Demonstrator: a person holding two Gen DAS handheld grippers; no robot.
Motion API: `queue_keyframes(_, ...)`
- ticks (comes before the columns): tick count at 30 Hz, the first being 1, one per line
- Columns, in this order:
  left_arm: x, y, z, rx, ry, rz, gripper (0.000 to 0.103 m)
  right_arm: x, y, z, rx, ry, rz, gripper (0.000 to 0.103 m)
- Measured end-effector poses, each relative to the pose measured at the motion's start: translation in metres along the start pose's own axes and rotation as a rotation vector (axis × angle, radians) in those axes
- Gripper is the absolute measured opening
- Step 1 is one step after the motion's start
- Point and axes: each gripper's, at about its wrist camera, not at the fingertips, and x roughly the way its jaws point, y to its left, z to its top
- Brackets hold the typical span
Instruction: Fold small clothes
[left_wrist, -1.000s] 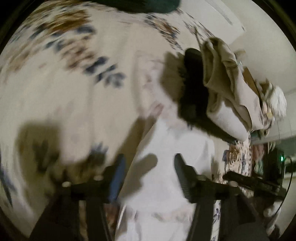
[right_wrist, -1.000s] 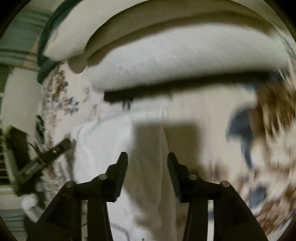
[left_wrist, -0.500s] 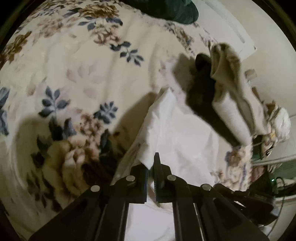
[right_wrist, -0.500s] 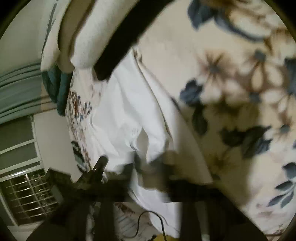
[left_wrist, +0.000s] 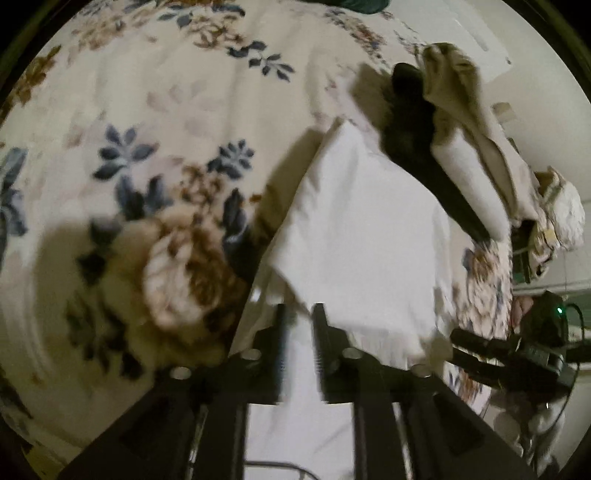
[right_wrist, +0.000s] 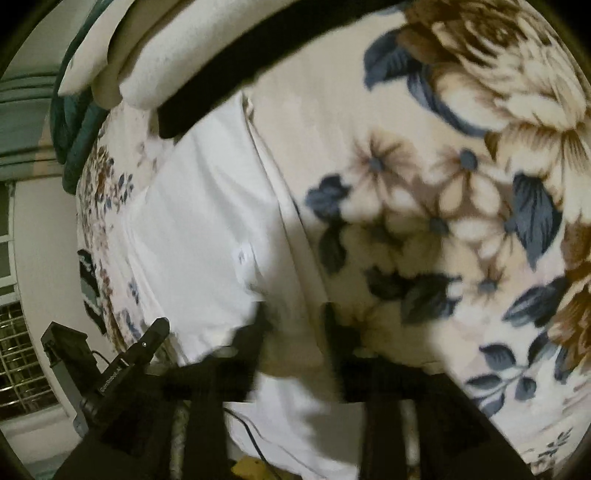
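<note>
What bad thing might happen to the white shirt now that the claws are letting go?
1. Both claws have just been opening. The left claw hangs over the folded flap of the white shirt with nothing pinched, so that flap may spring back open.
2. The right claw sits at the shirt's edge beside the flowered blanket; closing again might grab blanket too.
3. The stack of folded clothes lies very close, so dragging the shirt may knock it.

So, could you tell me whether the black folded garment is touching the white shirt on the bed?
Touching. In the right wrist view the end of the black garment overlaps the top corner of the white shirt, with no floral blanket showing between.
</note>
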Motion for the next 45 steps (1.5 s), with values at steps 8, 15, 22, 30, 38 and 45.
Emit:
queue_keyframes(8,-0.049,0.044,-0.082,-0.015,0.071,0.018,0.061,-0.002,-0.029,-0.079,-0.020,0.150,0.071,0.071)
queue_keyframes(15,-0.003,0.080,-0.166,-0.087,0.211,0.086,0.049,0.015,-0.075,-0.155,0.005,0.245,-0.050,0.071)
queue_keyframes(22,-0.011,0.057,-0.184,-0.095,0.109,0.049,0.001,0.042,-0.074,-0.184,0.002,0.214,-0.039,0.018)
queue_keyframes(30,-0.047,0.065,-0.189,-0.218,0.067,-0.060,0.001,0.028,-0.070,-0.193,-0.019,0.155,-0.113,0.003)
queue_keyframes(38,-0.035,0.065,-0.197,-0.228,0.123,-0.074,0.001,0.003,-0.080,-0.184,-0.025,0.141,-0.157,0.002)
queue_keyframes(45,0.012,0.075,-0.209,-0.195,0.209,-0.036,0.001,0.011,-0.097,-0.174,-0.040,0.171,-0.217,0.002)
